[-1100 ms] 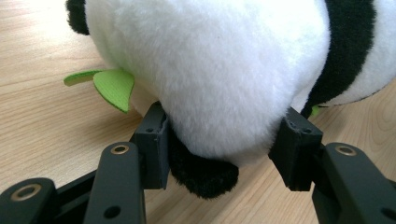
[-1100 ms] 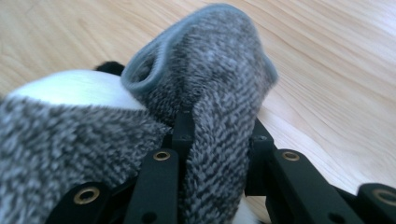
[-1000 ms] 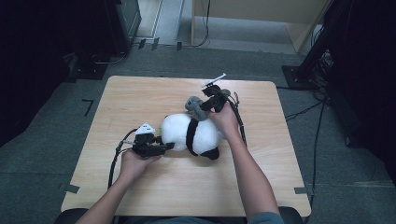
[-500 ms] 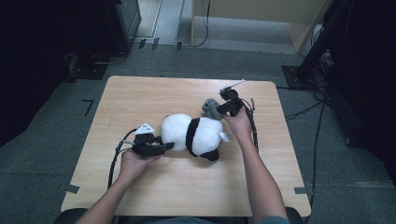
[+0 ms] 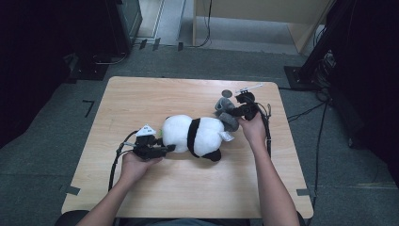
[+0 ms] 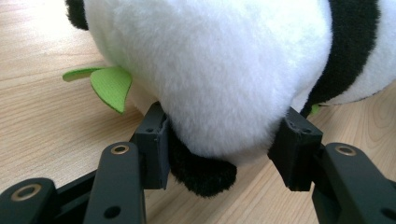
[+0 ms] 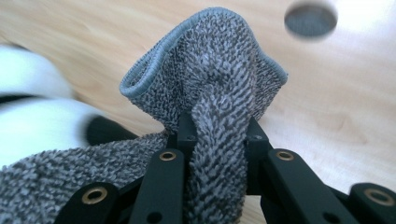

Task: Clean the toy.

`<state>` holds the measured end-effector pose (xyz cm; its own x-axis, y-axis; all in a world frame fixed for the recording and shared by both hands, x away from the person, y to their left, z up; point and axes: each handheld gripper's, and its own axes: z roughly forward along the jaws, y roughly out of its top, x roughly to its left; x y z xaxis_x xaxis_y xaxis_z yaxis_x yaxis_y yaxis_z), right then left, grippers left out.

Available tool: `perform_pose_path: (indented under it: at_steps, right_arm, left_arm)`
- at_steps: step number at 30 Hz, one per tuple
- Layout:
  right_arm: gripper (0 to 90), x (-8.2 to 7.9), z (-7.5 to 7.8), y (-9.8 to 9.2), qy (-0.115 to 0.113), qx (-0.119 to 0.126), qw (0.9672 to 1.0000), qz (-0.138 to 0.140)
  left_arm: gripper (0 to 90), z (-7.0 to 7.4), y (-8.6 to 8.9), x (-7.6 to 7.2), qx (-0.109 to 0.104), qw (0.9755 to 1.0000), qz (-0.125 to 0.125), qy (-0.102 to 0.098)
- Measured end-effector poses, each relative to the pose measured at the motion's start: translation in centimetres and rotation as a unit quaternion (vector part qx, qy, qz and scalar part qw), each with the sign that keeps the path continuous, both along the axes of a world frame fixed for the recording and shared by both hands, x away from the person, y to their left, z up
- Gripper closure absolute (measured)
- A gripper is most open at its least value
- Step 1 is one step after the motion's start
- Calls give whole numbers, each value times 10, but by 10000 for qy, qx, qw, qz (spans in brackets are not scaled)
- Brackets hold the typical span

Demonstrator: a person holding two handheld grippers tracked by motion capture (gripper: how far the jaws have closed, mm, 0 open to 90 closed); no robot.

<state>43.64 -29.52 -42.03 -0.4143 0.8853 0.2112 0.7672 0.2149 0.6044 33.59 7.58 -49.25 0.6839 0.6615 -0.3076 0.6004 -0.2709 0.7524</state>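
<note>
With the right gripper point(image 7: 215, 140) pinched shut on the grey cloth point(image 7: 210, 88), we should wipe gently across the panda plush point(image 5: 195, 135) beside it while the left gripper point(image 6: 224, 156) clamps its end.

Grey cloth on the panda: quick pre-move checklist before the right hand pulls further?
1. Right gripper pinches the grey cloth: ok, a fold is clamped between its jaws.
2. Left gripper steadies the plush panda: ok, jaws press its white body on both sides.
3. Panda rests on the table: ok, it lies on its side.
4. Cloth free of the panda: not ok, its lower end reaches the panda's right end.
5. Pull path: cannot tell, a round grey disc lies just beyond the cloth.
6. Green leaf clear of the jaws: ok.
</note>
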Motion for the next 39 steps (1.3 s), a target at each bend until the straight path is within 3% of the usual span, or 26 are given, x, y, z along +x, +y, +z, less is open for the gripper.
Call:
perform_pose_path:
  at_steps: [3,8,12,18,21,23,25,27,29,31,33,35,39]
  right_arm:
    - [760,-8,21,6,-291,91,9995,127]
    - [759,-25,55,38,-666,164,9960,578]
    - [758,-37,73,70,-859,212,9908,1029]
    - [757,-54,85,115,-933,584,9802,1647]
    - [755,-60,82,137,-886,770,9743,1924]
    - [754,-62,74,150,-835,829,9721,2030]
    - [752,-62,64,159,-780,863,9714,2069]
    - [745,-61,46,167,-581,893,9715,2118]
    - [734,-58,26,173,-402,655,9740,2129]
    - [688,-58,14,175,-451,553,9739,2153]
    - [678,-60,11,175,-603,483,9722,2210]
    - [694,-63,12,176,-751,195,9713,2250]
    - [716,-65,13,174,-792,-23,9708,2262]
  left_arm:
    - [459,0,0,0,0,10000,0,-7]
    - [459,0,0,0,-1,10000,-2,-22]
    - [458,0,0,0,-17,10000,14,-30]
    - [456,1,0,0,-6,10000,-9,-36]
    - [449,1,1,0,-5,10000,-8,-49]
    - [449,0,0,0,-12,10000,2,-59]
    - [449,0,0,0,-8,10000,2,-65]
    - [449,0,0,0,-12,10000,2,-60]
    - [449,0,1,0,1,10000,-5,-42]
    - [448,0,1,0,4,10000,10,-20]
    - [448,0,0,0,4,10000,15,-24]
    - [447,0,0,0,11,10000,20,-33]
    - [452,1,-1,0,38,10000,-5,-28]
